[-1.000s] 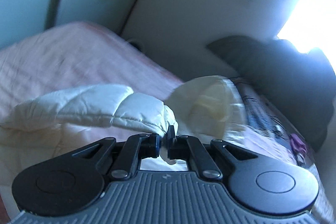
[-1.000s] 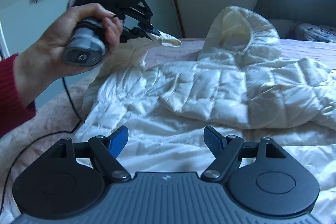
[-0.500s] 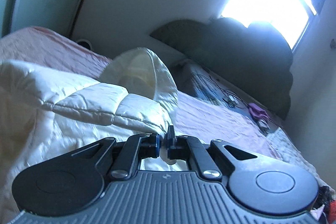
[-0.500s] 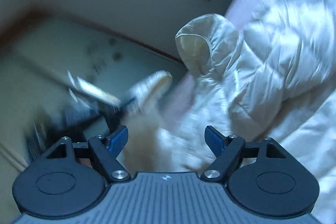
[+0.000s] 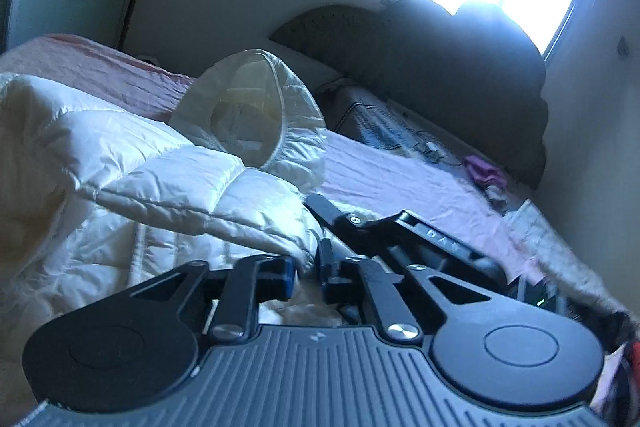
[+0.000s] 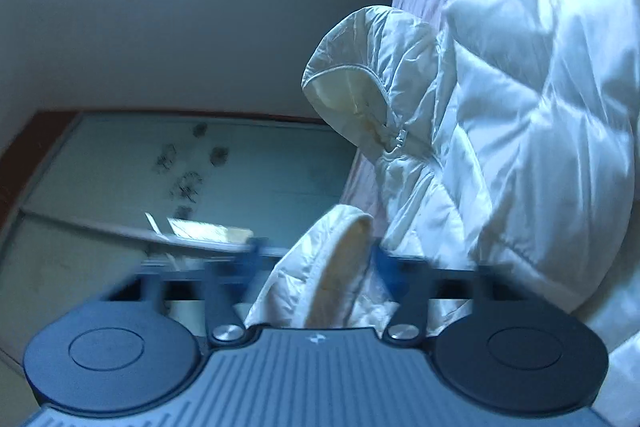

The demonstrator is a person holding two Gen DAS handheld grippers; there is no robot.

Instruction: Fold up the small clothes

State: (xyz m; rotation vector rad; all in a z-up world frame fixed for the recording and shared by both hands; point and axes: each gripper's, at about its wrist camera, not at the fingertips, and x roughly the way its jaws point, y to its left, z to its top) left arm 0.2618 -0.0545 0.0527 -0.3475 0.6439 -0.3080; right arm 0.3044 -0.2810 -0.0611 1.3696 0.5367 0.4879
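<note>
Meanwhile, a white quilted jacket [image 5: 132,163] is being spread over the pink bed [image 5: 392,183], its hood [image 5: 256,107] lying ahead of the left tongs [image 5: 306,267] and slightly to their left. The left tongs are being kept clenched on the sleeve cuff [image 5: 296,227], which is being pinched at its very end, probably so that the sleeve can be drawn across the body as one flat panel. The right tongs [image 6: 316,267] are being brought around the same cuff [image 6: 340,259] from the other side; the cuff is seen between their blue pads [image 6: 382,263], but motion blur is hiding whether they are gripping it or only flanking it. The right tool's black frame is lying just ahead of the left tongs, so a hand-over is probably being prepared.
</note>
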